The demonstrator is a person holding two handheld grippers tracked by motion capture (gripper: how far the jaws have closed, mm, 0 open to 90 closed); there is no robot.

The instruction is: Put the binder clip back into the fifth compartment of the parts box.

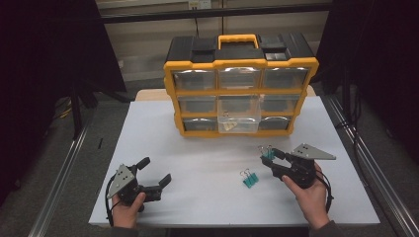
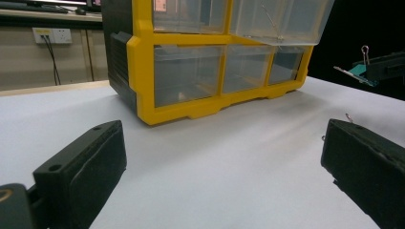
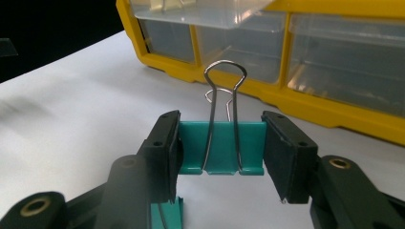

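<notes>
Landmark: organizer [image 1: 240,84], far end of the table [image 1: 163,133].

Nearest, well short of the organizer and to its left: left gripper [image 1: 152,174], jaws spread wide, nothing between them, just resting on the table. No role yet.

Well short of the organizer, toward its right: right gripper [image 1: 268,157], clenched on a teal clip [image 1: 268,153], carried clear of the table. Pads [image 3: 167,148] pressing the clip [image 3: 221,146] on its two ends, wire handles standing up, pointed toward the organizer. Looks square, grip on the painted steel only.

Second clip [image 1: 250,178] flat on the table, farther from the organizer than the held one, between the two grippers. Untouched.

At the organizer: middle drawer [image 1: 239,116] pulled out toward the near side, something small already lying inside. Likely destination for the held clip.

Risks from here:
- Slip or twist out of the pads. Cause: smooth metal, narrow contact at the ends; any jerk on the way over could rotate it.
- Snag of wire handles on the drawer's front lip. Cause: coming in too low, handles leading.
- Drop short, onto the table in front of the organizer. Cause: letting go before clearing the lip.
- Drawer shoved back in or tipped. Cause: gripper knocking its front edge; looks pulled far out.
- Cable drag across the second clip, knocking it away.
</notes>
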